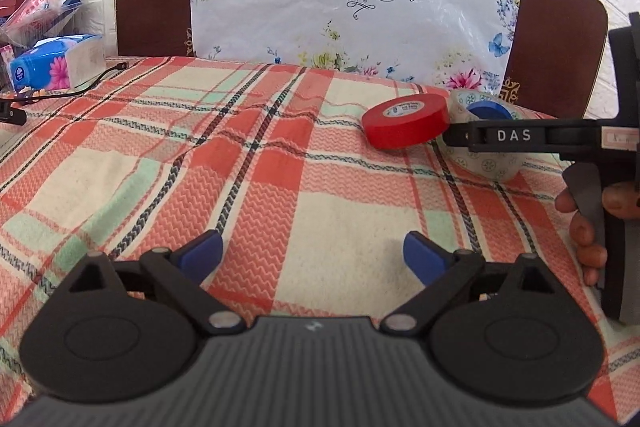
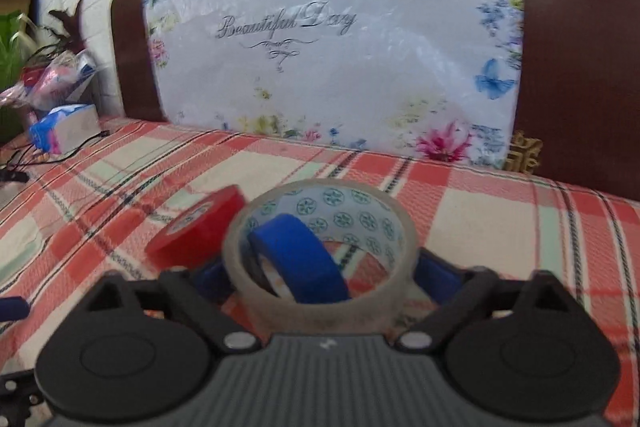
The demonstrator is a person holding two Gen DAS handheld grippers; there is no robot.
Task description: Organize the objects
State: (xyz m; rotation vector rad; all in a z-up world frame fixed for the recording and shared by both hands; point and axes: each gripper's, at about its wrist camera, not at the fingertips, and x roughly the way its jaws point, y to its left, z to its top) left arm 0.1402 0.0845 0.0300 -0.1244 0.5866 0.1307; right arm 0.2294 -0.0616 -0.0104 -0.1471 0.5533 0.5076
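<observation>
Right tool (image 2: 320, 277) jaws apart, straddling clear tape (image 2: 320, 291) with blue tape (image 2: 304, 259) leaning inside it; no clamping visible. Left tool (image 1: 312, 253) jaws apart over bare plaid cloth (image 1: 240, 155). Red tape (image 1: 406, 121) lies beside clear roll.

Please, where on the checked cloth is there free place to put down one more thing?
The checked cloth is bare between the left hand-held gripper and the red tape. It is crowded at the right, where the clear tape, holding the blue roll, sits beside the red tape.
</observation>
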